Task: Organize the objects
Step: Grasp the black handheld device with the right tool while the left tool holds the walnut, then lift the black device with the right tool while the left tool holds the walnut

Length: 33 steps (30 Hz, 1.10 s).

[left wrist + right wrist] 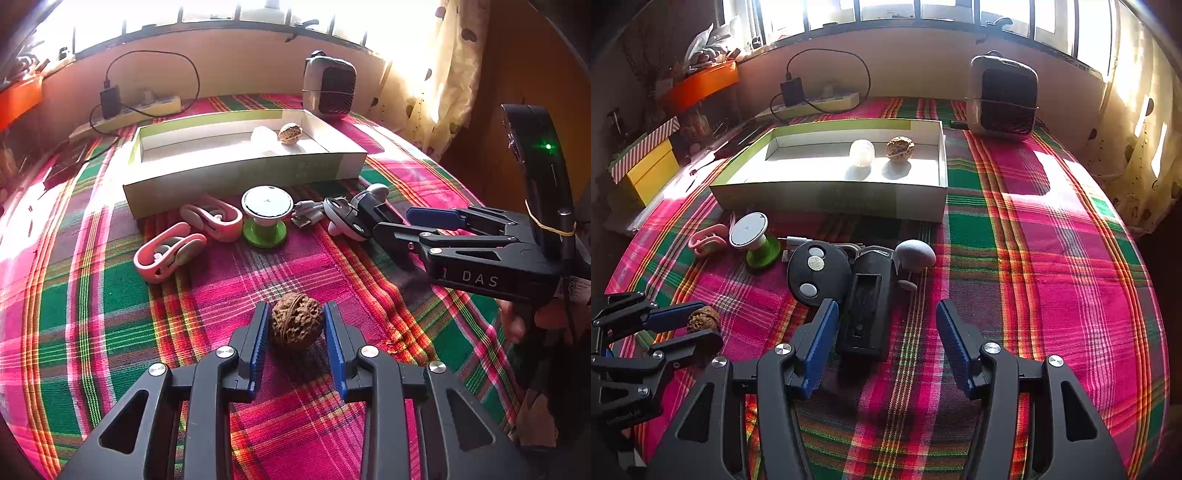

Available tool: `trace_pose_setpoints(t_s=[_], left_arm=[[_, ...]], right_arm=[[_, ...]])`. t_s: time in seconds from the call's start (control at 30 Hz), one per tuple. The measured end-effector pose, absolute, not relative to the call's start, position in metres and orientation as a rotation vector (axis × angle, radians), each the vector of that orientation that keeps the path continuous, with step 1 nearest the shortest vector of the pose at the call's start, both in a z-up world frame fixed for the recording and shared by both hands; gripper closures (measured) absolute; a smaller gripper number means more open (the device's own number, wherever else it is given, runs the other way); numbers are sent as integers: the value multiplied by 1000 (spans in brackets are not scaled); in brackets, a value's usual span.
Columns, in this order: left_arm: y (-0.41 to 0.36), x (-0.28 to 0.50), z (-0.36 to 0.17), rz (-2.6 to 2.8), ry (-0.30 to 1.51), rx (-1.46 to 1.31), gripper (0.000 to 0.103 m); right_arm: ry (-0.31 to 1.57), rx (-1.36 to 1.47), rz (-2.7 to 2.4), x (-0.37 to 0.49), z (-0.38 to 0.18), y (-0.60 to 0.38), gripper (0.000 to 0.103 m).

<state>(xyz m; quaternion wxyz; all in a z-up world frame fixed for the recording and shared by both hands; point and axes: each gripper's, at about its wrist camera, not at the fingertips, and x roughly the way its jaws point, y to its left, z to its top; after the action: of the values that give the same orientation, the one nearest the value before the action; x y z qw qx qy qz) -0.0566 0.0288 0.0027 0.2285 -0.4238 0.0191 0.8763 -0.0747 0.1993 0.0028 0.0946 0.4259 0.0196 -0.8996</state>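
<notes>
A plaid cloth [207, 302] in pink, green and orange covers the whole worktop, which runs to a beige wall under a barred, sunlit window [923, 11]. A patterned curtain [447, 74] hangs at the far right, and orange and yellow boxes are stacked off the far left edge.

At the far middle lies a long shallow box [831, 201], open on top, its long axis running left to right. Inside it, toward the right end, sit a white lump [861, 153] and a walnut [899, 148], side by side and apart. Behind the box a small heater [1003, 99] stands at far right, and a power strip [820, 103] with a black charger lies at far left.

Just near of the box is a row of small things: two pink clips [188, 236], a green-based round stand [266, 218], a coiled white cable [308, 216], and a black device [864, 295] lying with its long axis near to far, its round disc end at the left.

The right gripper [886, 332] has its blue fingers spread wide and holds nothing; the device's near end lies between them, closer to the left finger.

The left gripper [296, 325] is partly closed around a second walnut [297, 319] resting on the cloth. Its fingers flank the nut closely on both sides; whether they touch it I cannot tell. The nut's seam runs roughly near to far.
</notes>
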Motion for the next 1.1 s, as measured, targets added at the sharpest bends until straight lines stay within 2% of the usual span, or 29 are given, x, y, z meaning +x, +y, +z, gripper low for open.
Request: trace_pose_setpoints(t_s=[0.33,0.5,0.57,0.67,1.1], left_arm=[[29,-64,3,2412,45,-1168,76],[28,-66,3,2410,41,-1168,76],[28,-66,2,2410,40,-1168,76],[29,-67,3,2410,41,-1168,76],[28,-67,3,2409,39,-1168,76]], right_arm=[[54,1275,-2660,-83,1,197,47],[63,1284,-2667,-81,0,195,61],[73,1280,-2666,-80,0,193,70],[75,1278,-2667,-79,0,193,74],[82,1284,-2646,-61,1,197,74]])
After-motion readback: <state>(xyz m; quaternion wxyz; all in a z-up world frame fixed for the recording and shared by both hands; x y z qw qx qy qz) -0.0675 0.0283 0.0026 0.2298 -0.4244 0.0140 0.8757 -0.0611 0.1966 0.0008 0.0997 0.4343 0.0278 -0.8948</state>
